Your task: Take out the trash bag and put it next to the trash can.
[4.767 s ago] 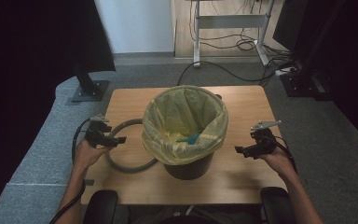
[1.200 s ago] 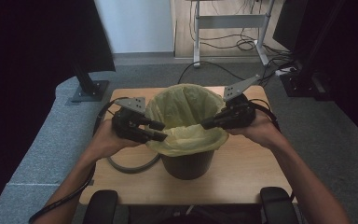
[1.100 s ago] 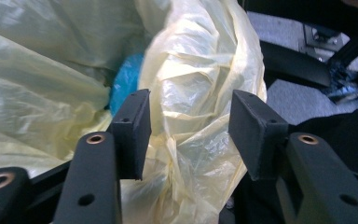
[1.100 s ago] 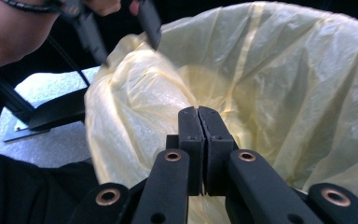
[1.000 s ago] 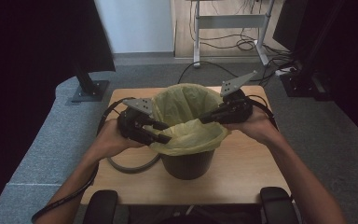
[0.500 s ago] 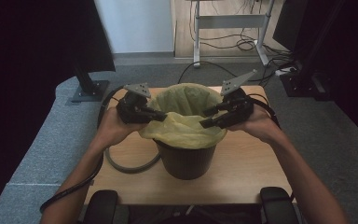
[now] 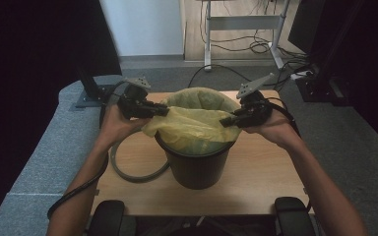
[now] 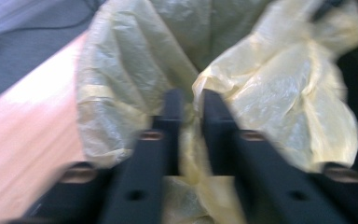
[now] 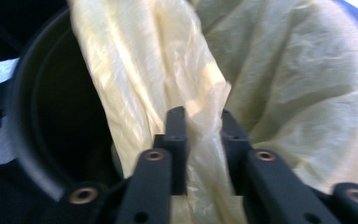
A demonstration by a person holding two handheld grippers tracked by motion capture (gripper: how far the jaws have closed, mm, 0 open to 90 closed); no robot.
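A black bin stands in the middle of the wooden table, lined with a yellow plastic bag. My left gripper holds the bag's left edge, drawn out past the rim. Its jaws have just been opening a little, and bunched film still fills the gap in my left gripper. My right gripper pinches the bag's right edge. Its jaws have just been closing, with a fold of the bag between them in my right gripper, beside the bin's rim.
A grey ring lies flat on the table left of the bin, partly under my left forearm. Bare wood runs along the table's front and right. A desk frame and floor cables stand beyond the far edge.
My left gripper has moved toward the far left, drawing the bag's left edge off the rim. The right gripper has stayed at the right edge. Several seconds ago both rested apart from the bin.
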